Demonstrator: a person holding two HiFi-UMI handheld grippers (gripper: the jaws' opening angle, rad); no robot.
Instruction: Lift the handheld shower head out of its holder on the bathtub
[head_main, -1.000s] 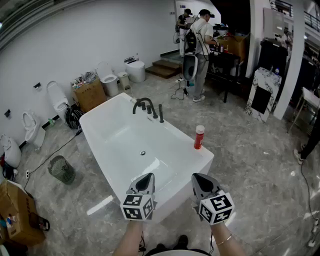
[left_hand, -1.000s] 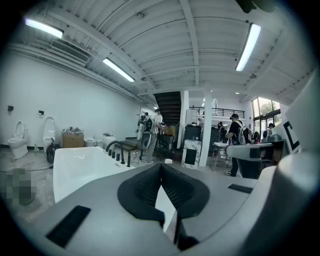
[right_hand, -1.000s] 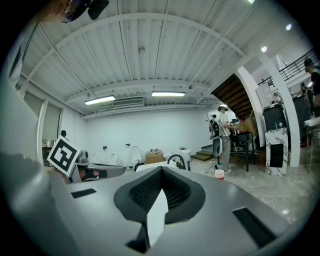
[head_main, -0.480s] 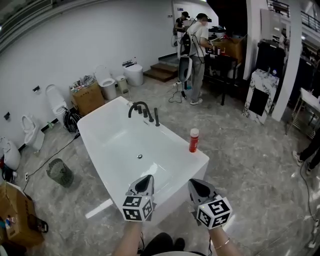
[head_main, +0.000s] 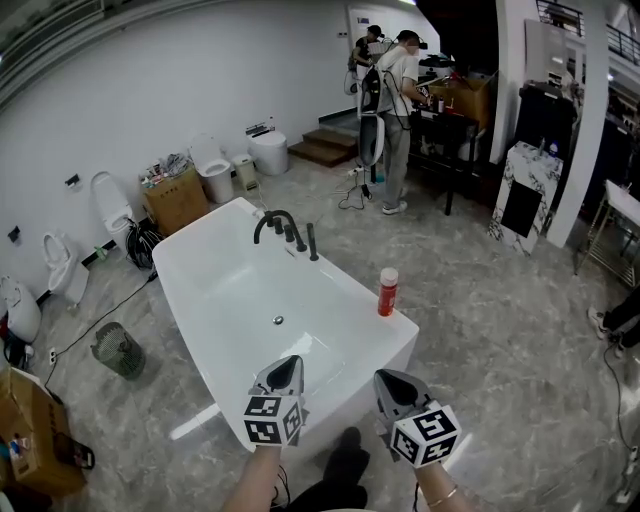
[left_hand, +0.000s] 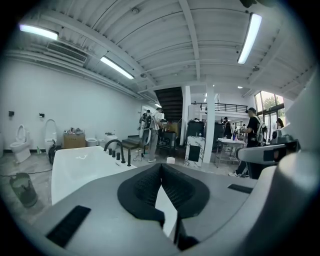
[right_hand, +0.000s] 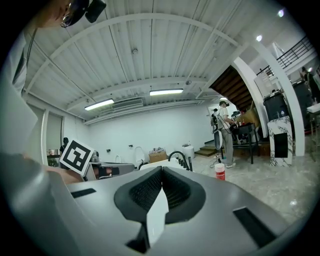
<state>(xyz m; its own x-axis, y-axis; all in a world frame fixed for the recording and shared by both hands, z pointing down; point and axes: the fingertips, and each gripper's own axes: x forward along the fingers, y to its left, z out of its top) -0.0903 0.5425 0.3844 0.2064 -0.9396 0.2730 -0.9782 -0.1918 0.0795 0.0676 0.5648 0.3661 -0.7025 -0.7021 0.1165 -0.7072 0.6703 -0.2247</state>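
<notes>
Both grippers closed and empty, near end of tub; shower head in its holder

Left gripper (head_main: 288, 363) and right gripper (head_main: 386, 378) are side by side, low in the head view, over the floor just off the tub's (head_main: 240, 290) near end, each with pads pressed together and nothing between them; shower head (head_main: 312, 242) stands upright in its holder on the tub's right rim, toward the far end, just beside the black faucet (head_main: 274, 222) and knobs, well apart from both grippers; red bottle (head_main: 387, 292) on the same rim, nearer the grippers; tub is dry; wire bin (head_main: 118, 348) on the floor left of the tub, toilets (head_main: 112, 200) and a box (head_main: 178, 190) along the wall, two people (head_main: 398, 70) at a table in the back
</notes>
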